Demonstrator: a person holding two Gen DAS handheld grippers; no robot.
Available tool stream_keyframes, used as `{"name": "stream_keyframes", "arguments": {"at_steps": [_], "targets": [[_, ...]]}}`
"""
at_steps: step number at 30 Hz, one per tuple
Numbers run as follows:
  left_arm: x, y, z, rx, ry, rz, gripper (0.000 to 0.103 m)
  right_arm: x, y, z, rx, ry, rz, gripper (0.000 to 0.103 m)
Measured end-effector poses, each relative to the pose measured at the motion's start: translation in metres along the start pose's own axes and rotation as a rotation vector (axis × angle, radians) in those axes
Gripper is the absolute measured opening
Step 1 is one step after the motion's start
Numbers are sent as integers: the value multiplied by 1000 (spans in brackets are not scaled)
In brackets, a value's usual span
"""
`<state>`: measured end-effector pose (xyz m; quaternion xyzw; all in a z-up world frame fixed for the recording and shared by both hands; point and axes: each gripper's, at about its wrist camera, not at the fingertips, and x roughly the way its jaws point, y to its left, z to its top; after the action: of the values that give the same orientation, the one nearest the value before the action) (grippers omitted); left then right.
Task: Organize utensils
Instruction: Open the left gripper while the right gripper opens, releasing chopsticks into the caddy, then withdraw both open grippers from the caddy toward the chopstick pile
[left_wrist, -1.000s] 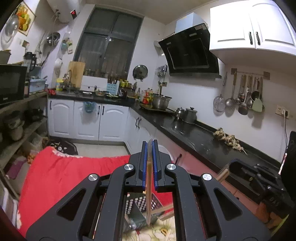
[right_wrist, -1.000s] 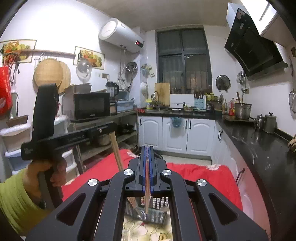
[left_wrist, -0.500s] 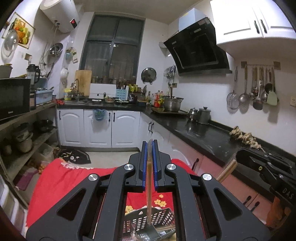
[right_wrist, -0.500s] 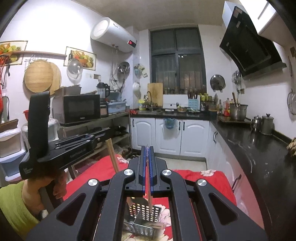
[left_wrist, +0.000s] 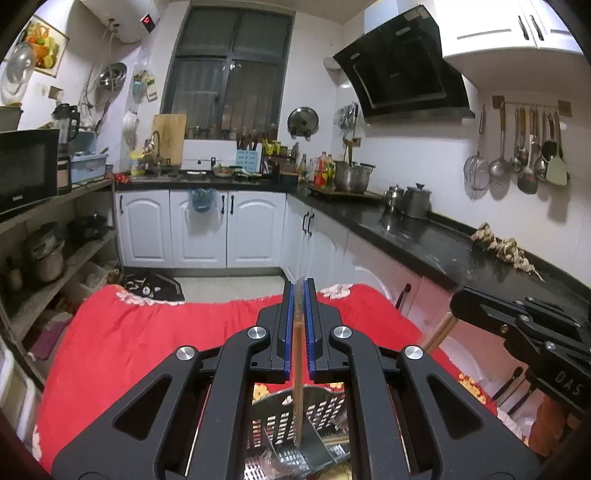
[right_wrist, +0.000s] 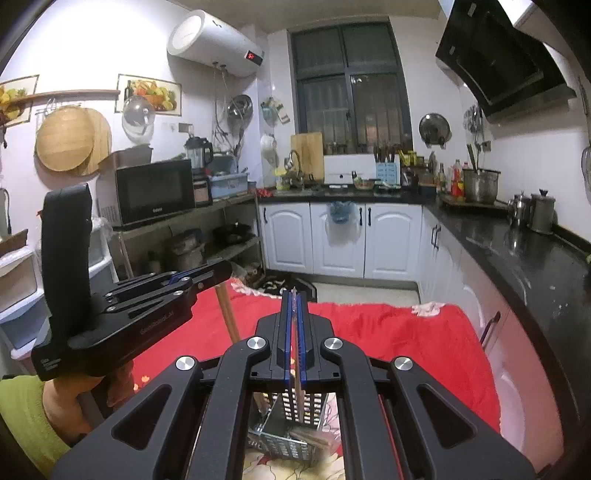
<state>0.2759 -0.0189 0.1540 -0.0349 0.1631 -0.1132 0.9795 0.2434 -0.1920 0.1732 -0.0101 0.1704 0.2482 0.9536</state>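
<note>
Left gripper (left_wrist: 299, 295) is clamped on a wooden-handled utensil (left_wrist: 297, 373) and right gripper (right_wrist: 294, 299) pinches a thin wooden stick (right_wrist: 298, 398), both hanging tip-down over the perforated metal caddy (right_wrist: 291, 432) on the red cloth (right_wrist: 406, 332). Main risk, I'd say: the two tools look close together over one narrow opening, so they could clash or catch the rim and tip the light caddy. The grips are high on long shafts, so either piece may swing or slip and miss its slot.

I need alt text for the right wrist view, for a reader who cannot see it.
The right gripper, shut on a thin wooden utensil, holds it upright over a perforated metal basket on a red cloth. The left gripper grips a wooden handle at left; kitchen cabinets behind.
</note>
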Motion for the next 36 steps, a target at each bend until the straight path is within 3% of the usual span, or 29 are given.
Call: {"name": "stream_keyframes", "arguments": {"at_steps": [6, 9, 14, 16, 21, 25, 36], "targets": [[6, 8, -14, -20, 53, 1, 6, 11, -4, -15, 16, 51, -13, 4], [6, 10, -17, -33, 75, 1, 34, 14, -8, -20, 30, 71, -21, 12], [0, 15, -17, -56, 77, -5, 48, 6, -12, -23, 43, 67, -29, 32], [-3, 16, -15, -64, 68, 0, 62, 0, -13, -24, 40, 60, -33, 34], [-15, 21, -12, -100, 58, -6, 85, -13, -21, -26, 61, 57, -39, 44], [-24, 25, -14, -119, 59, -5, 92, -23, -24, -30, 69, 59, -42, 47], [-62, 33, -35, -141, 46, -11, 92, -45, -18, -50, 63, 65, -24, 52]]}}
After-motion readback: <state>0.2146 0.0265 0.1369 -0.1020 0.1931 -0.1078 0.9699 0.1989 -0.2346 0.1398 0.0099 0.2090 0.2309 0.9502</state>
